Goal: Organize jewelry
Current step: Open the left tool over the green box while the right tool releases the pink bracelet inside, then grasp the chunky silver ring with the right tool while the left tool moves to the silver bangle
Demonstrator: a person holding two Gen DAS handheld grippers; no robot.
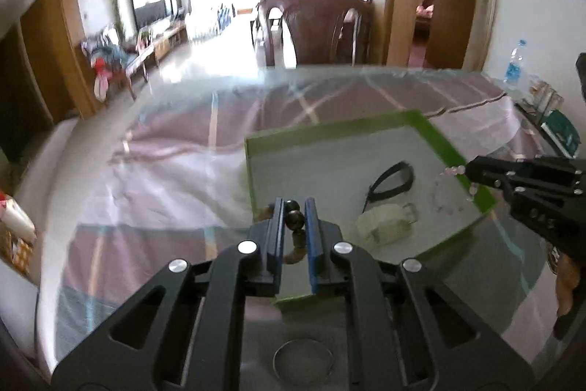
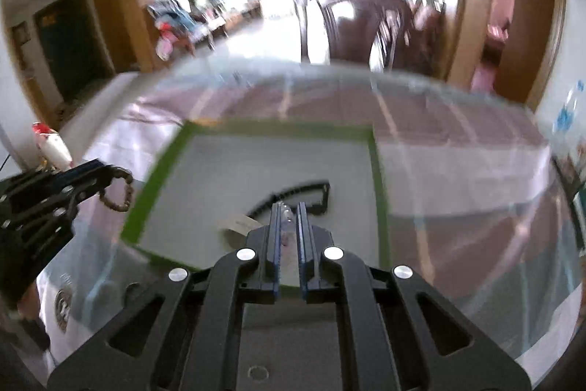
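My left gripper (image 1: 294,207) is shut on a brown beaded bracelet (image 1: 297,220) and holds it over the near left edge of the green-rimmed tray (image 1: 445,141). My right gripper (image 2: 288,209) is shut on a clear pink beaded bracelet (image 2: 287,216) above the tray (image 2: 161,171); its beads (image 1: 456,171) hang at the tray's right rim in the left wrist view. A black band (image 1: 392,180) and a pale cloth pouch (image 1: 382,222) lie inside the tray. The left gripper with the brown bracelet (image 2: 117,193) shows at the left of the right wrist view.
The tray sits on a glass-topped table with a pink and white cloth (image 1: 175,163). A dark wooden chair (image 1: 322,24) stands at the far edge. A water bottle (image 1: 515,61) and books (image 1: 560,131) are at the right. A red-capped white bottle (image 2: 51,145) stands at the left.
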